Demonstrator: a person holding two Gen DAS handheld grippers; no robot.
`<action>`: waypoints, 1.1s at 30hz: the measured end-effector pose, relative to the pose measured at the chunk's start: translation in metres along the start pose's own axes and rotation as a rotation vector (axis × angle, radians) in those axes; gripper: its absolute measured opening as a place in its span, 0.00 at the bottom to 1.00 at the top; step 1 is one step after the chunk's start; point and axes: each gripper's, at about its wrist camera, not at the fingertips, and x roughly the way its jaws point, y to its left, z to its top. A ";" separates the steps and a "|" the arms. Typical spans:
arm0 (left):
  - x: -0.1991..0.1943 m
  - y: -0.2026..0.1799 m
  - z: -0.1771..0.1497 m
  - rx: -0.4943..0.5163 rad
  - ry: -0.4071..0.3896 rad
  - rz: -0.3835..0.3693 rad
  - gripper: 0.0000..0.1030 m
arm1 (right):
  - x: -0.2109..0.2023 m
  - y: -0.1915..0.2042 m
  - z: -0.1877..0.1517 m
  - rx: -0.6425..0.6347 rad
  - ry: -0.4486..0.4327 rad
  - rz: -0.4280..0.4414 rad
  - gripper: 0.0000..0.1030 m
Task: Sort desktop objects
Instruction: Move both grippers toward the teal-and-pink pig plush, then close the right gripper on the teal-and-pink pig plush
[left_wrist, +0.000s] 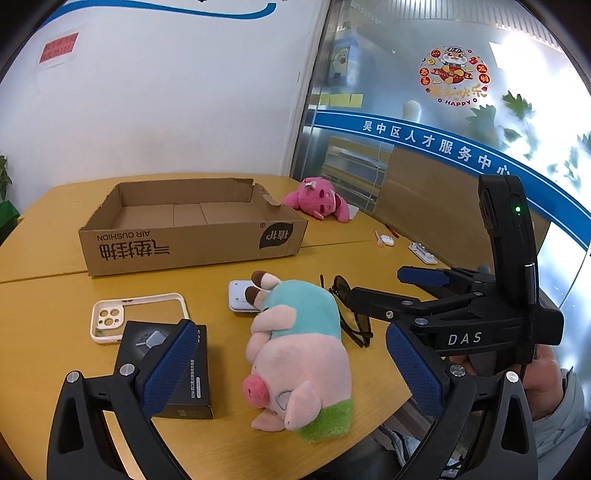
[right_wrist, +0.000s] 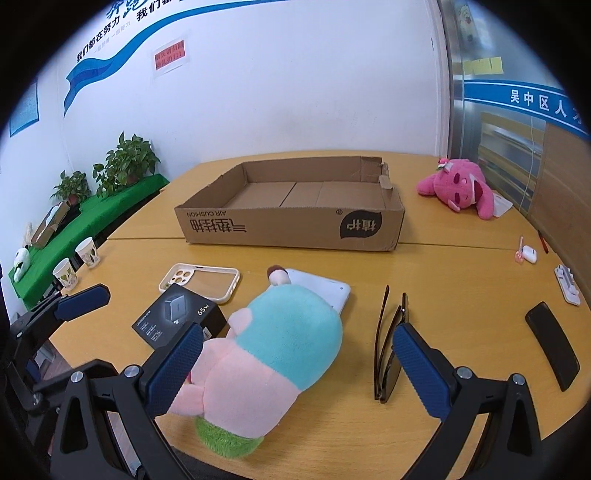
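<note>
Straddling pig plush (right_wrist: 266, 354) | right hand-held gripper (right_wrist: 295, 369) spread wide, released | left hand-held gripper (left_wrist: 288, 369) likewise

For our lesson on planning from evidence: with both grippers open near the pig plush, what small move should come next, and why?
Probably ease the right gripper forward and close on the pig plush: its open fingers already straddle the toy, and the cardboard box behind is empty. The left gripper is open too.

Both grippers are black frames with silver screws and blue textured pads (left_wrist: 168, 363). The right gripper (left_wrist: 417, 291) is marked "DAS" and shows a green light. A pale grey sleeve (left_wrist: 565, 410) sits at four o'clock.
</note>
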 end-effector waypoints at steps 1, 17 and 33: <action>0.005 0.004 -0.001 -0.014 0.019 -0.010 1.00 | 0.005 -0.001 0.000 0.004 0.010 -0.002 0.99; 0.055 0.043 -0.025 -0.154 0.208 -0.188 1.00 | 0.064 -0.026 -0.012 0.098 0.174 0.132 0.99; 0.103 0.043 -0.050 -0.223 0.395 -0.267 0.81 | 0.127 -0.011 -0.018 0.139 0.321 0.350 0.93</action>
